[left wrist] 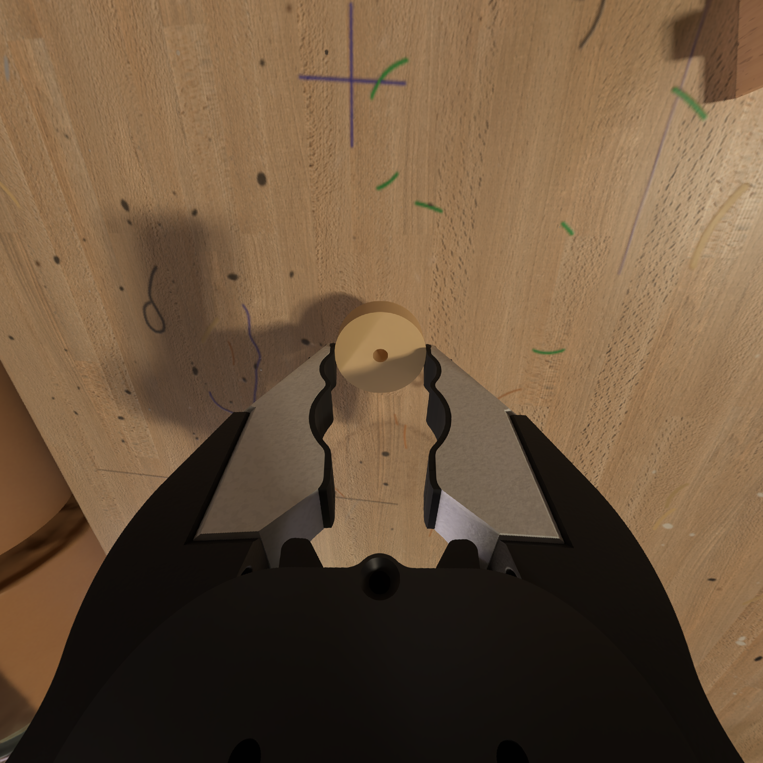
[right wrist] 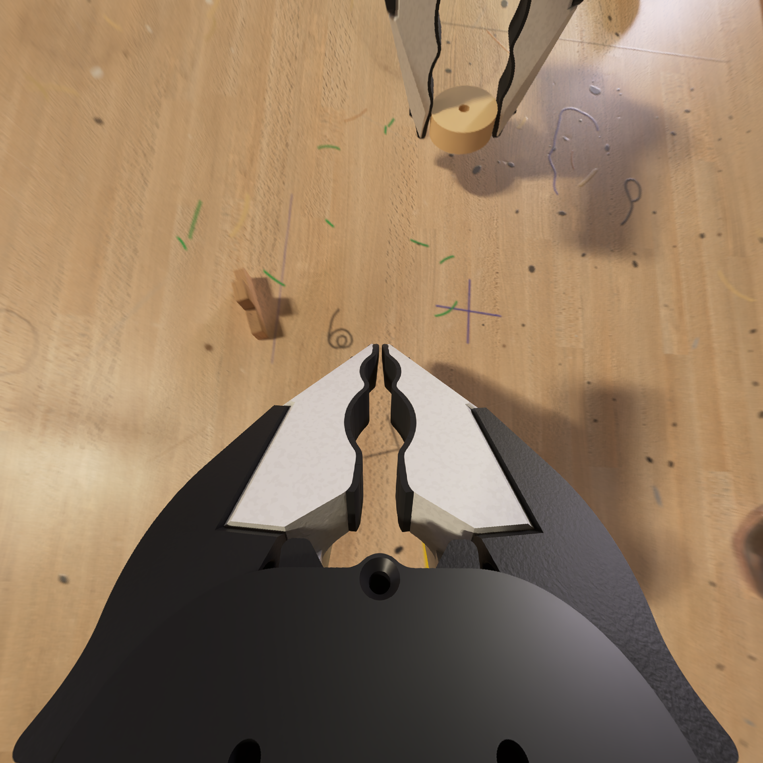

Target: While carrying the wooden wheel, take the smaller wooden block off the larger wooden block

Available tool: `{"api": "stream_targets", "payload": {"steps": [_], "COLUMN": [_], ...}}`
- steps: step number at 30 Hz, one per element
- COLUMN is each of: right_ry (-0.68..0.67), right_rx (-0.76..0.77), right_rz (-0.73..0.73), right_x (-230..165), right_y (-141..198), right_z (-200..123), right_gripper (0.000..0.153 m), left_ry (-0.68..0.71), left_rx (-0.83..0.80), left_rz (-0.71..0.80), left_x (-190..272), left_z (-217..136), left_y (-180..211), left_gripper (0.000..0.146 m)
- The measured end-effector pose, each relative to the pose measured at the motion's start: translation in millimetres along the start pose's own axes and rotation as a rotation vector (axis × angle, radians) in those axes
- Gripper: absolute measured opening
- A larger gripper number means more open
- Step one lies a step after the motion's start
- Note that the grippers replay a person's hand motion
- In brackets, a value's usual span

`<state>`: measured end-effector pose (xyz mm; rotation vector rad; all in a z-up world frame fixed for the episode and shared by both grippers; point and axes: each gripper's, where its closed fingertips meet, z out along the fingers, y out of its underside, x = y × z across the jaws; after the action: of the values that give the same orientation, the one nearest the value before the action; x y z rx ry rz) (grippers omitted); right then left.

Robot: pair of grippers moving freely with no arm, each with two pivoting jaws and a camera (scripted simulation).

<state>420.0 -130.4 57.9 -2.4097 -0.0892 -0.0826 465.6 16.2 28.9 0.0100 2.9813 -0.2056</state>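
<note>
Nearest first, each entry names a part and its state.

Right claw (right wrist: pixel 380 346): empty; its two tips are almost touching, with only a thin slit between them. It hangs above bare wood, clear of the surface.

Spiral mark (right wrist: pixel 339 335): a dark pencil curl on the desk just ahead of the right claw's tips.

Purple cross (right wrist: pixel 468 311): two thin drawn lines, a little to the right of those tips; a green dash crosses one arm.

Blocks: in the right wrist view they lie ahead and to the left of the right claw. The larger block (right wrist: pixel 261 307) is a long reddish-brown bar on the desk. The smaller block (right wrist: pixel 242 291), paler, lies crosswise over it, so the pair forms a cross. In the left wrist view only a corner of the pair shows at the upper right edge, too cropped to tell which piece is which.

Left claw (left wrist: pixel 380 346): partly open, with both tips pressed against the rim of the wheel.

Wheel (left wrist: pixel 379 351): a pale round disc with a small hole at its centre, gripped at the sides by the left claw and lifted off the desk; its shadow falls on the wood below. From the right wrist view it (right wrist: pixel 462 119) hangs well beyond the blocks.

Desk (left wrist: pixel 495 247): light wood planks, flecked with dark dots and green dashes. Its left edge shows at the lower left of the left wrist view.
</note>
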Motion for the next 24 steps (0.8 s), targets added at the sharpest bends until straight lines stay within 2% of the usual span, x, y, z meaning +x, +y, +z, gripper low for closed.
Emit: {"api": "stream_targets", "payload": {"steps": [4, 8, 10, 13, 16, 19, 21, 24], "right_ry": [0.065, 0.04, -0.008, -0.073, -0.048, 0.044, 0.131, 0.158], "right_rx": [-0.162, -0.374, -0.412, -0.314, -0.167, -0.093, -0.052, -0.081], "right_rz": [-0.086, 0.006, 0.051, 0.039, -0.059, -0.125, -0.169, -0.274], "right_x": [0, -25, -45, -73, -86, -79, -65, -61], "right_y": [18, 52, 61, 40, 3, -9, -8, -10], "right_z": [0, -2, 0, 15, 29, 17, 6, 11], "right_gripper": [0.001, 0.001, 0.001, 0.001, 0.001, 0.002, 0.011, 0.022], "left_ry": [0.003, 0.003, 0.005, 0.005, 0.008, 0.008, 0.004, 0.004], "left_rx": [0.0, -0.001, 0.006, 0.015, 0.031, 0.037, 0.035, 0.04], "left_rz": [-0.008, 0.0, 0.003, 0.005, 0.003, -0.003, -0.006, -0.014], "left_x": [0, 1, 2, 3, 4, 3, 2, 1], "left_z": [-1, -2, -4, -5, -7, -8, -8, -9], "left_y": [2, 1, -1, -2, -4, -3, -2, -1], "left_gripper": [0.042, 0.042, 0.042, 0.042, 0.042, 0.042, 0.042, 0.042]}}
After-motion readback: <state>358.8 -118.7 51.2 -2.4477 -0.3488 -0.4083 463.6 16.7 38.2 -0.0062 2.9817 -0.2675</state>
